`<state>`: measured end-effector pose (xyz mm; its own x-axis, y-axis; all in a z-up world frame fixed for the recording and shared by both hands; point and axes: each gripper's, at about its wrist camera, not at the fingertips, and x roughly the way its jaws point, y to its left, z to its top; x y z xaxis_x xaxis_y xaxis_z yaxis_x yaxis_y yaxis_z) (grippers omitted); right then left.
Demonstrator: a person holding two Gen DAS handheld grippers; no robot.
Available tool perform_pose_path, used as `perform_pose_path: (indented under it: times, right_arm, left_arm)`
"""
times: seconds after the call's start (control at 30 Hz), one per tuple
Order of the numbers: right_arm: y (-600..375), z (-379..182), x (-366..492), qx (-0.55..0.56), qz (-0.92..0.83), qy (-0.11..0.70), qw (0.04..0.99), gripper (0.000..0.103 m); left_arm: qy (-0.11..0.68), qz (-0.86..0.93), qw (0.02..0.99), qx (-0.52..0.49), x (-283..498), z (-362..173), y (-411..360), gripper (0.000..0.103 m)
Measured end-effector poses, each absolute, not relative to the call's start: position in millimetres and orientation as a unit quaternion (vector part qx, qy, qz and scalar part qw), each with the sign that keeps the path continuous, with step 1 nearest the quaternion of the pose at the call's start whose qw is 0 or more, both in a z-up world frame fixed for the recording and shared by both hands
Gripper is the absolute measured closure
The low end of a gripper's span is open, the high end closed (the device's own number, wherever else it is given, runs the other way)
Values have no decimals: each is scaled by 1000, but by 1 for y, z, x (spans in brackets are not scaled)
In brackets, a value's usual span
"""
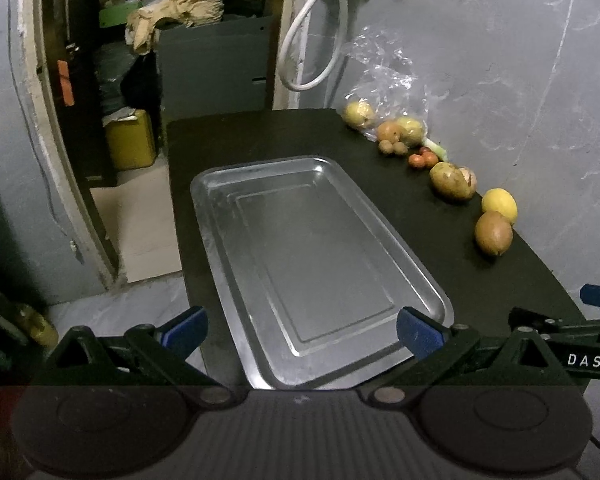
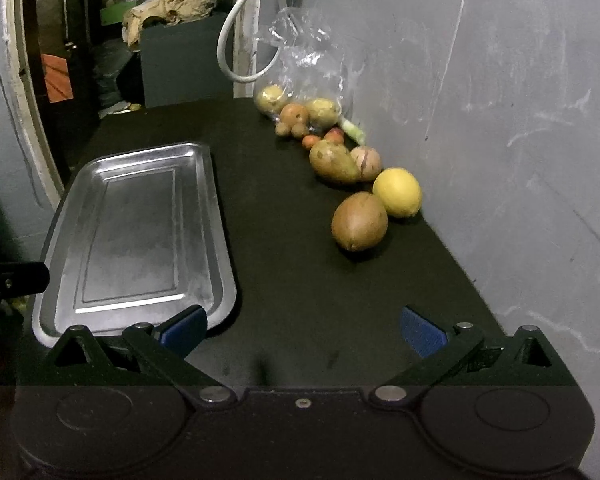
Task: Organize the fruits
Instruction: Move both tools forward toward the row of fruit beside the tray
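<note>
A bare metal tray [image 1: 220, 216] [image 2: 216, 208] lies on the black table. Fruit runs in a line along the wall: a brown-green mango [image 1: 493, 233] [image 2: 359, 221], a yellow lemon [image 1: 499, 205] [image 2: 397, 191], a pear [image 1: 450, 181] [image 2: 333, 161], small orange fruits [image 1: 421, 158] [image 2: 310, 141] and more round fruits [image 1: 400, 130] [image 2: 296, 112] by a clear plastic bag [image 1: 388, 76] [image 2: 304, 52]. My left gripper [image 1: 302, 330] is open over the tray's near end. My right gripper [image 2: 303, 330] is open above bare table, short of the mango. Nothing is between either pair of fingers.
A grey wall [image 2: 500, 120] borders the table on the right. A white cable loop [image 1: 316, 40] [image 2: 240, 40] hangs at the back. Beyond the table's left edge are a doorway, a yellow container [image 1: 131, 144] and clutter. The right gripper's arm [image 1: 560, 340] shows in the left wrist view.
</note>
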<state>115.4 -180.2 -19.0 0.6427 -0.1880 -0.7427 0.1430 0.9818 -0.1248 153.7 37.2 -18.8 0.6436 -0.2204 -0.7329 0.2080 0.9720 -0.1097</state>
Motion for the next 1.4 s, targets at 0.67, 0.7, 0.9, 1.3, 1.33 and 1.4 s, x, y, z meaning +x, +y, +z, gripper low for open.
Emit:
perform_pose_path:
  times: [0.67,0.7,0.9,1.3,1.33,1.4]
  right_arm:
    - [-159,-4,125,-77,-103,394,910,1]
    - [-160,-5,127,-75,-102,394,910,1]
    - [-170,-7,137,-70,-93,398,910,1]
    - [-202,-25,153,-60,-85,416,904,1]
    - [-206,-27,155,-58,-85,417,903,1]
    - [-213,-31,157,-53,-84,418,903,1]
  left_arm:
    - [410,-145,900,-11,177,-16,34,1]
    - [411,-143,901,-9,180,-15,32,1]
    - [411,-138,901,-9,194,-13,20,1]
    - [440,-120,890,-22,216,-22,-16,1]
    - [443,-120,888,-21,218,-23,-20,1]
    - [448,-121,886,-14,222,-26,-29,1]
